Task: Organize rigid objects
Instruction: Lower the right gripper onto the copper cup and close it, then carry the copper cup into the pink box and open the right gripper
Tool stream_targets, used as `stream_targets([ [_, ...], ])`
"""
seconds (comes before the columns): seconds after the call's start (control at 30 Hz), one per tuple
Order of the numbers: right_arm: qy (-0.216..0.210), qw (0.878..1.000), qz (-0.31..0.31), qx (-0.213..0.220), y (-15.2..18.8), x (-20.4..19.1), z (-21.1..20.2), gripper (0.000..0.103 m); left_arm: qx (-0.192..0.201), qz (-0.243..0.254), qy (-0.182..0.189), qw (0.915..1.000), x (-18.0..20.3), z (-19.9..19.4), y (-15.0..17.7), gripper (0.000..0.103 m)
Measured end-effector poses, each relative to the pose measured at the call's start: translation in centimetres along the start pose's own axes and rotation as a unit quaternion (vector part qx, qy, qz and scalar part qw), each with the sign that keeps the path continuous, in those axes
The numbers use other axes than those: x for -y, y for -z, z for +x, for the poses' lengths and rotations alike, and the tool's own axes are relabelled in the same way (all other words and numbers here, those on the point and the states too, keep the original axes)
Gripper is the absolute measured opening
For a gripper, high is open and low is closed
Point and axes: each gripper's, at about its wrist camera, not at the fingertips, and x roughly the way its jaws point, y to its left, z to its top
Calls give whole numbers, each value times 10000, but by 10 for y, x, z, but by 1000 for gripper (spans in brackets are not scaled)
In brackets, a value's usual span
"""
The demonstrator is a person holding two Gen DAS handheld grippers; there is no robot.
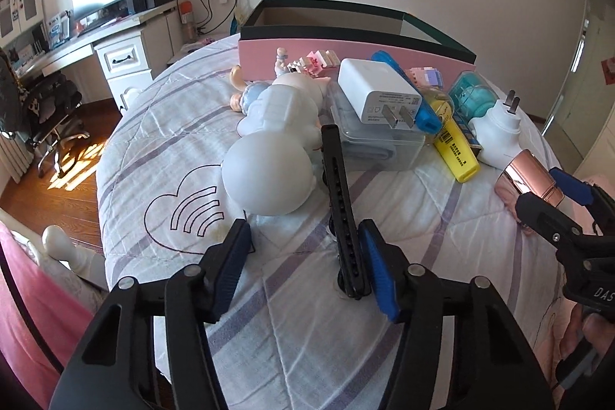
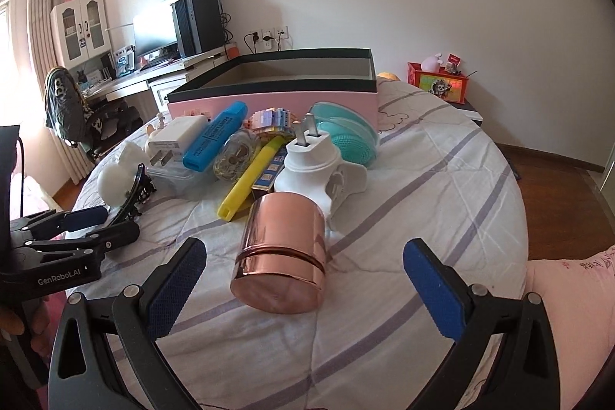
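On the quilted bed (image 2: 442, 179), the right gripper (image 2: 303, 279) has its fingers spread wide apart, and a rose-gold metal cylinder (image 2: 282, 252) lies on its side right between them, its flat end toward the camera, touching neither pad as far as I can see. The left gripper (image 1: 303, 264) is parted too, with a black hair clip (image 1: 340, 206) lying lengthwise in the gap, its near end hard against the blue pad of the right-hand finger (image 1: 378, 275). Just past the left finger's tip rests a white figurine (image 1: 276, 145) with a round head. Beyond the right gripper's fingertips sits a white plug-in device (image 2: 307, 164), prongs up, with a yellow highlighter (image 2: 250, 179) just left of it. Further on, a white charger (image 1: 378, 91) and a blue highlighter (image 2: 215, 137) lie on top of a clear plastic case (image 1: 380, 137), and a teal round thing (image 2: 346, 133) sits to the right. Farthest off stands an open pink box (image 2: 269, 102) with a dark rim.
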Motion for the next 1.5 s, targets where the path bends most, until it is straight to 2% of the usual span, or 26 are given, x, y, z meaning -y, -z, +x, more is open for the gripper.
stream_targets([
  [0.1,33,9999,-128,-103,-1,-7,11,86,36,54,147,9999,5,-2,-1,38],
  [0.13,31,9998,-143,-143,-1,-7,14,70,39,92,161,9998,7,-2,-1,36],
  [0.17,24,9996,-110,-248,2,-5,19,63,68,127,222,9997,9,-3,0,23],
  [0.2,-18,9996,-77,-263,3,-2,20,58,46,174,343,9992,12,-3,0,19],
  [0.3,-88,9996,-78,-248,4,0,18,51,48,160,372,9992,15,1,-2,19],
  [0.4,-103,9995,-99,-274,2,1,20,51,20,75,409,9991,15,7,-7,20],
  [0.53,-158,9993,-155,-303,4,-1,26,48,109,322,267,9991,25,5,-5,17],
  [0.7,-319,9992,-63,-247,3,4,20,47,255,227,476,9983,21,-9,-7,16],
  [0.77,-420,9990,-54,-146,0,3,13,47,294,218,671,9971,21,-16,-9,16],
  [1.0,-549,9984,-71,106,-14,0,-5,47,560,463,945,9929,34,-38,-24,16],
  [1.2,-667,9966,-223,424,-53,-3,-15,48,875,708,1094,9876,39,-47,-71,16],
  [1.33,-731,9949,-415,555,-96,-5,-8,48,1001,810,945,9872,33,-33,-120,16],
  [1.43,-700,9944,-553,562,-131,-7,9,48,887,854,799,9892,28,-9,-157,16],
  [1.5,-724,9949,-568,419,-153,-6,29,48,705,818,812,9908,22,12,-180,16],
])
